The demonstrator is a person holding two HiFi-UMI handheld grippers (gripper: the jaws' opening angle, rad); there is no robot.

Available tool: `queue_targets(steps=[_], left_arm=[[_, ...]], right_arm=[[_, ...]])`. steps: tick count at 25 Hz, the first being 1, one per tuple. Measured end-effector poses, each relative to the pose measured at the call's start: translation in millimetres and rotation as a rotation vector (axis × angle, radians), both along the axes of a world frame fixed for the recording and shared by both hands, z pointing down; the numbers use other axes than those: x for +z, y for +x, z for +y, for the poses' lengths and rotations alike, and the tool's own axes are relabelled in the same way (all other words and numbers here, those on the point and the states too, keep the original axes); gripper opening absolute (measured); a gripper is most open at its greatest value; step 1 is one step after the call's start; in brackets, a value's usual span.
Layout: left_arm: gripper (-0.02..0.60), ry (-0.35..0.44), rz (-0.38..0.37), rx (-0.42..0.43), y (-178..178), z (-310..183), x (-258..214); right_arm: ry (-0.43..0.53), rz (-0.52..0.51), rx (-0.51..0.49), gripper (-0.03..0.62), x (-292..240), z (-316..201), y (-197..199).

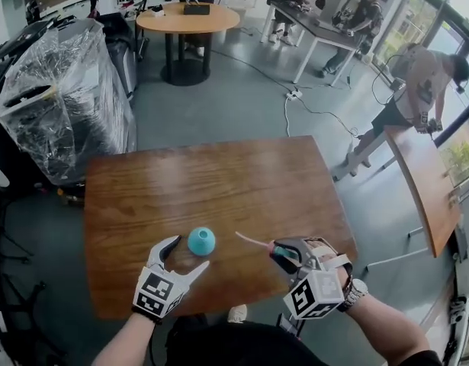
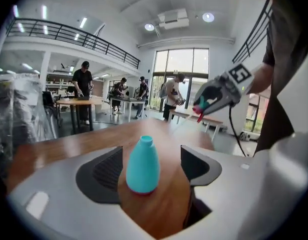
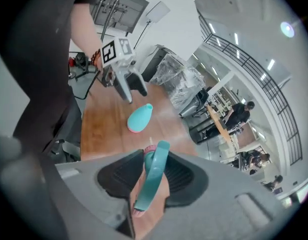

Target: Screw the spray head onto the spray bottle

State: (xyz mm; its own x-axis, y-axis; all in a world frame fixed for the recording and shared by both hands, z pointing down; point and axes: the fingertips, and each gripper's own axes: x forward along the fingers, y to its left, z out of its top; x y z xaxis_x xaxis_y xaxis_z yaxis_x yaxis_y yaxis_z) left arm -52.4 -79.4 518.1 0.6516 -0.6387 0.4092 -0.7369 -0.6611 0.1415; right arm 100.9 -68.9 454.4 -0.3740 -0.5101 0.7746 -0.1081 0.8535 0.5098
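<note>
**Spray head clamped at right, bottle upright between spread left fingers**

Clamped between the two dark ribbed pads of the right gripper (image 1: 284,253): one spray head (image 3: 152,176), teal plastic with pink at both ends. Lies lengthwise along the gap between those fingers, long axis from deep in the jaws out past the fingertips. Ends in one thin, pale, straight dip tube (image 1: 253,241), pointing out beyond the fingertips toward the left gripper's side. Held clear above the tabletop, as seen from the left gripper view.

Standing between the fingers of the left gripper (image 1: 187,255): one spray bottle (image 2: 142,165), also teal, smooth and matte. Teardrop-shaped, with a wide round base, a narrow open neck and a thin red edge at the foot. Long axis upright, neck pointing up. Just beside the pad at the left of the left gripper view, with a wider gap to the other pad. Fingers well apart, neither pad pressing on anything.

Under the bottle: one brown wooden table (image 1: 219,181), rectangular with rounded corners, grain showing.

Two grippers in all, with light grey shells. One marker cube on each, white with black squares, behind the left fingers (image 1: 156,292) and behind the right fingers (image 1: 310,296). Bottle and spray head apart, the tube tip short of the bottle.
</note>
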Motion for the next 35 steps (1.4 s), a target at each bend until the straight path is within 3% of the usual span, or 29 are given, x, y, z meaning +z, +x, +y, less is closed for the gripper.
queue_targets(steps=[3, 8, 12, 15, 18, 23, 28, 35], left_arm=[[0.437, 0.004, -0.117, 0.012, 1.1, -8.4, 31.0], [0.480, 0.005, -0.234, 0.087, 20.3, -21.4, 70.8], [0.474, -0.018, -0.287, 0.114, 25.6, -29.7, 90.9], [0.407, -0.032, -0.322, 0.142, 25.6, -31.4, 101.2], [0.397, -0.021, -0.356, 0.161, 24.8, -31.0, 101.8], [0.393, 0.056, -0.533, 0.206, 16.0, -26.3, 90.4], [0.391, 0.132, -0.730, 0.315, 19.5, -13.1, 74.4], [0.391, 0.180, -0.855, 0.459, 49.3, 9.6, 46.8]], right_arm=[[-0.027, -0.047, 0.007, 0.118, -20.0, 0.3, -13.5], [-0.033, -0.083, 0.013, 0.118, -53.9, 2.8, -36.9], [-0.056, -0.099, 0.008, 0.118, -69.2, 8.2, -52.7], [-0.069, -0.093, -0.001, 0.118, -70.9, 11.2, -59.8], [-0.077, -0.082, -0.009, 0.118, -68.4, 13.8, -63.8], [-0.091, -0.055, -0.031, 0.118, -62.9, 19.7, -66.0], [-0.091, -0.003, -0.072, 0.118, -51.7, 29.7, -68.7], [-0.076, 0.068, -0.152, 0.118, -28.6, 40.7, -73.2]])
